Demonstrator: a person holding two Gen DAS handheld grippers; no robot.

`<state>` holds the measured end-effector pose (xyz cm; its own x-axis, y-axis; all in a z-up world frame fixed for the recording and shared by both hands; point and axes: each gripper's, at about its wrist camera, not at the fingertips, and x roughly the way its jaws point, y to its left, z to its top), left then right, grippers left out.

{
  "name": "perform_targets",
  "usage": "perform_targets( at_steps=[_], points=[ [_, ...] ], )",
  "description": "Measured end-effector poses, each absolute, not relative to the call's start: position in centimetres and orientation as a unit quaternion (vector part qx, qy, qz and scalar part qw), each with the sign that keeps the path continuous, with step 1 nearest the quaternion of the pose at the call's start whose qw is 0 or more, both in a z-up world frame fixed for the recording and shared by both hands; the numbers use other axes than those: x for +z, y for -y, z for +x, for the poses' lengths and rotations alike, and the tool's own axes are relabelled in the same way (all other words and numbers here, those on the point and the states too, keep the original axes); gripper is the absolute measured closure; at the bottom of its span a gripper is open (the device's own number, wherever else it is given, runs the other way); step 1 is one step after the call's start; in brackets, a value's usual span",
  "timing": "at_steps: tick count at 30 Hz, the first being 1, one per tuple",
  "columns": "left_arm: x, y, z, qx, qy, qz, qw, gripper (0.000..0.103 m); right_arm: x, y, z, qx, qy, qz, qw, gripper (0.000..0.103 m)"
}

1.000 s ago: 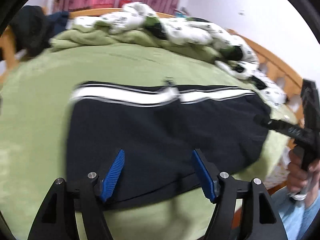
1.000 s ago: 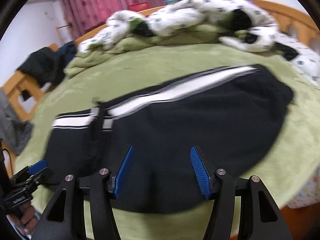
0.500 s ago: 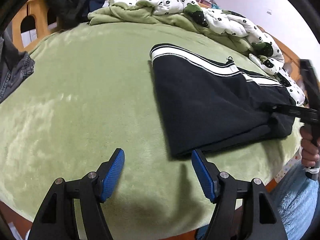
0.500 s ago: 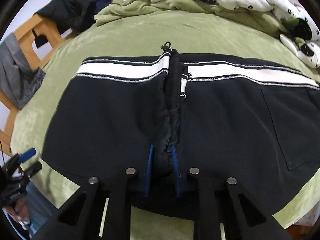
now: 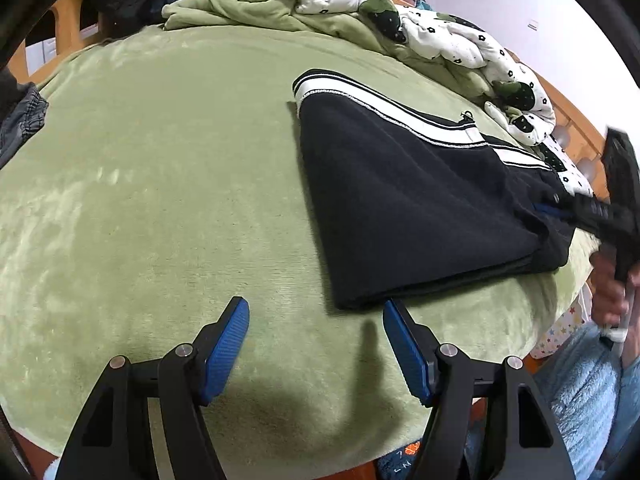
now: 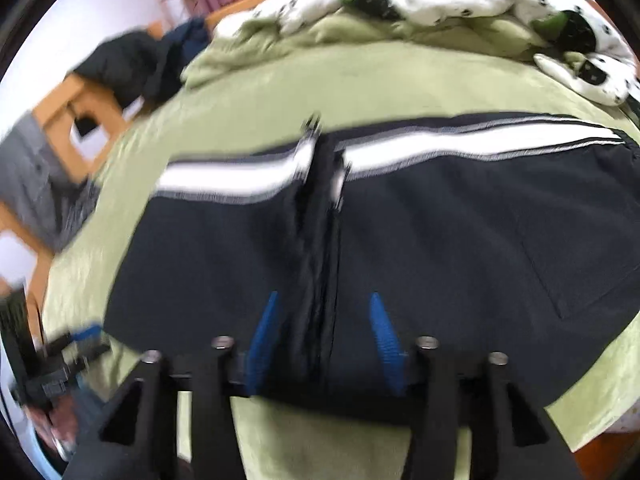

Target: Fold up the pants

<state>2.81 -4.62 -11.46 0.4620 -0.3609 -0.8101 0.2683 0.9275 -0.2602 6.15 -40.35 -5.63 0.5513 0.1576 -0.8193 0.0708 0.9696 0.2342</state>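
Note:
Black pants (image 5: 400, 184) with a white side stripe lie folded on the green bed cover (image 5: 160, 200). My left gripper (image 5: 316, 344) is open and empty, hovering over bare cover just left of the pants' near corner. My right gripper (image 6: 324, 332) is partly open, its blue pads either side of a raised central fold of the pants (image 6: 440, 232) at their near edge, not pinching it. The right gripper also shows in the left wrist view (image 5: 592, 208) at the pants' right end. The right wrist view is blurred.
A rumpled white flowered quilt (image 5: 440, 36) and green blanket (image 5: 248, 4) lie along the far side. Dark clothes hang on the wooden bed frame (image 6: 80, 120) at left; grey jeans (image 5: 20, 120) lie at the left edge. The bed's near edge is just below the grippers.
My right gripper was shut on the pants' middle fold half a second ago and has now opened. My left gripper has stayed open and swung only slightly.

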Motion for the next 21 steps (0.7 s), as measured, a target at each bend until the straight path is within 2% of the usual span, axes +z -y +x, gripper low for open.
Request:
perform_targets(
  at_steps=[10,12,16,21],
  points=[
    [-11.4,5.7,3.0,-0.182,-0.474,-0.05,0.86,0.036,-10.1,38.8,15.0,0.037,-0.542,0.139,0.828,0.052],
    [-12.0,7.1,3.2,-0.17,-0.478,-0.017,0.862,0.036,-10.7,38.3,15.4,0.037,-0.538,0.123,0.833,0.051],
    [-11.7,9.2,2.1,-0.158,-0.45,0.052,0.878,0.035,-10.3,37.5,15.1,0.052,-0.527,0.099,0.842,0.076],
    [-11.1,8.9,2.3,-0.12,-0.429,0.037,0.895,0.035,-10.5,38.7,15.0,0.066,-0.521,0.133,0.841,0.083]
  ],
)
